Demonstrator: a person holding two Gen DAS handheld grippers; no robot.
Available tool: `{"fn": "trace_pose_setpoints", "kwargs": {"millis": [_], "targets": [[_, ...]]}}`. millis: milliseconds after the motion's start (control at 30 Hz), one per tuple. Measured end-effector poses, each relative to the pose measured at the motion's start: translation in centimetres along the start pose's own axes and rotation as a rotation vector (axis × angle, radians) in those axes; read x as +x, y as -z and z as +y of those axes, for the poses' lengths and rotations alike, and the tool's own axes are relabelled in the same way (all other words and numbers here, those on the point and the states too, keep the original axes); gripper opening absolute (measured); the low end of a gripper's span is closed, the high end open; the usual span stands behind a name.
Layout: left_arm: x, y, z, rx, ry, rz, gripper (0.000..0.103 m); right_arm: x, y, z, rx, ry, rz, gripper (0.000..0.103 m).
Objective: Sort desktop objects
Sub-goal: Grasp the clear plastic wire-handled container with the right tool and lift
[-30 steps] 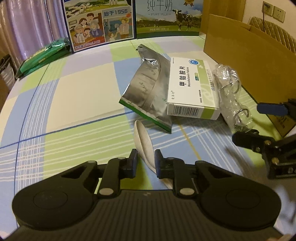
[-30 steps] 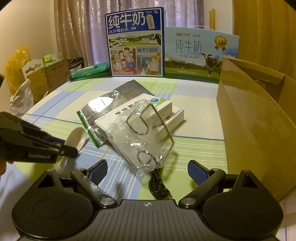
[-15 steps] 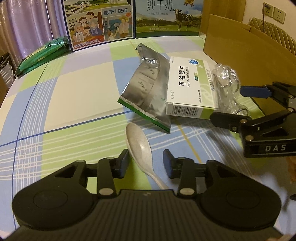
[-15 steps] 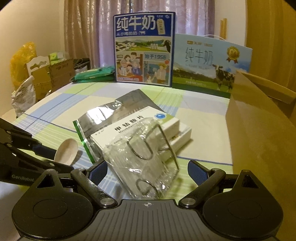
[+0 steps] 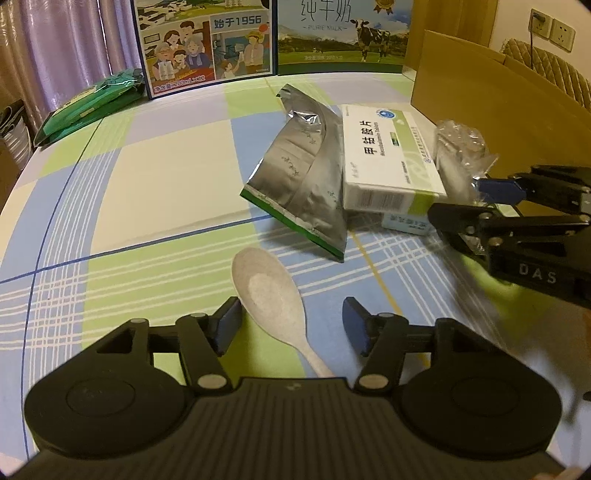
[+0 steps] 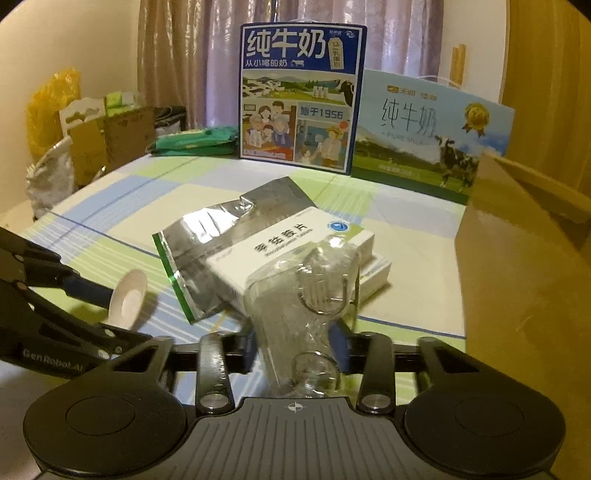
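While right gripper (image 6: pixel 297 341) pinches plastic bag (image 6: pixel 295 295), spoon (image 5: pixel 269 295) lies free.

Checked tablecloth (image 5: pixel 155 192), mauve curtains (image 6: pixel 177 55), wall sockets (image 5: pixel 552 29), dim warm light.

Both handheld units are matte black plastic. The left gripper (image 5: pixel 291 325) has a ribbed housing at 6 o'clock of its own view, flanked by two round disc covers, with silver rivets on the linkage arms and dark blue pads (image 5: pixel 227 326) on the fingers. The right gripper (image 6: pixel 297 343) is the same build, with a small crosshair mark on its ribbed top. Seen side-on, one body reads "DAS", the other "GenRobot.AI", both in pale lettering.
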State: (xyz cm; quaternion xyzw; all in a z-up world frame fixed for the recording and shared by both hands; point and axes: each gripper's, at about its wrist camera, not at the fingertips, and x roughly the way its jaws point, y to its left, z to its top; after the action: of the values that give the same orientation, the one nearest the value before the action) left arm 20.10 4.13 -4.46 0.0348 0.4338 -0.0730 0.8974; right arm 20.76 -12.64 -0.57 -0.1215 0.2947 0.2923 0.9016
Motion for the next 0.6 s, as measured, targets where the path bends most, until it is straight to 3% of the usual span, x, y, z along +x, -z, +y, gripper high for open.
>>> {"fn": "trace_pose_setpoints", "kwargs": {"millis": [267,533,567,600], "targets": [[-0.9,0.5,-0.1,0.011,0.005,0.003,0.056,-3.0,1.2,1.8,-0.039,-0.013,0.028,0.031],[-2.4,1.5,0.0,-0.013,0.022,0.002,0.055,-6.6,4.4,5.4,-0.261,0.028,0.056,0.032],[-2.4,1.6,0.1,-0.017,0.021,0.003,0.055,-6.6,4.9,5.7,-0.293,0.039,0.064,0.039],[-2.3,1.6,0.3,-0.023,0.018,0.005,0.055,-6.5,5.3,5.8,-0.304,0.044,0.067,0.055]]}}
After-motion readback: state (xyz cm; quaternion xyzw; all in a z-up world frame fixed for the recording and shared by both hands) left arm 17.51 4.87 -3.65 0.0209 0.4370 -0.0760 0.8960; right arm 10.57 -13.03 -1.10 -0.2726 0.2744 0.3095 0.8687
